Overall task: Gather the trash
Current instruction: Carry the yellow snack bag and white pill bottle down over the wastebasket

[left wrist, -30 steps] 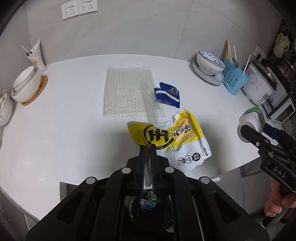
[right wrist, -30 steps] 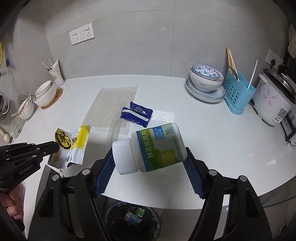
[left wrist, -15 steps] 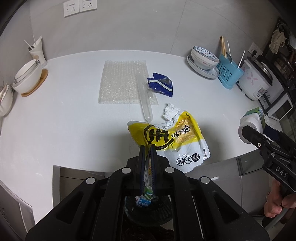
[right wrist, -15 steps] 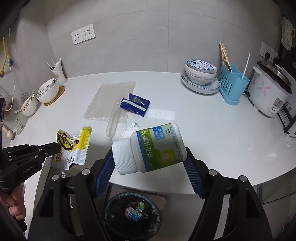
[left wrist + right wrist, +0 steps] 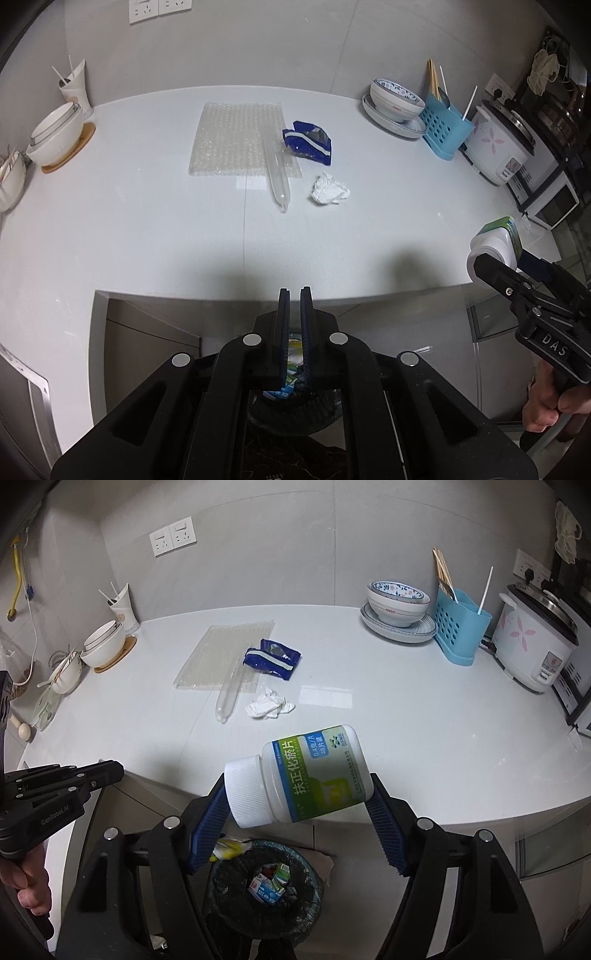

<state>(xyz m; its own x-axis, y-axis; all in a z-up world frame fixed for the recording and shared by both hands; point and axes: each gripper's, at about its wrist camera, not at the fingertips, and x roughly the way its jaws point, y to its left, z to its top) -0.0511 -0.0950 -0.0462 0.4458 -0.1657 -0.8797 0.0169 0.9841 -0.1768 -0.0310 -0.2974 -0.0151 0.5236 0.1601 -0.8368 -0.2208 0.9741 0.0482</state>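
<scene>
My right gripper (image 5: 297, 801) is shut on a white pill bottle (image 5: 303, 777) with a green label, held above a black-lined trash bin (image 5: 264, 882); the bottle also shows in the left wrist view (image 5: 496, 243). My left gripper (image 5: 294, 295) hangs over the bin (image 5: 291, 402), its jaws slightly apart and empty. The yellow snack bag (image 5: 231, 847) lies at the bin's rim. On the white counter (image 5: 129, 240) lie a bubble wrap sheet (image 5: 236, 138), a clear plastic tube (image 5: 275, 171), a blue wrapper (image 5: 308, 142) and a crumpled tissue (image 5: 328, 188).
Stacked bowls (image 5: 395, 105), a blue utensil holder (image 5: 445, 129) and a rice cooker (image 5: 504, 142) stand at the back right. Bowls on a wooden coaster (image 5: 59, 138) and a cup (image 5: 75, 88) stand at the back left. Cartons lie inside the bin (image 5: 269, 884).
My left gripper has opened a little and let go of the yellow snack bag, which has dropped to the bin. Both grippers pulled back from the counter. The bottle stays held.
</scene>
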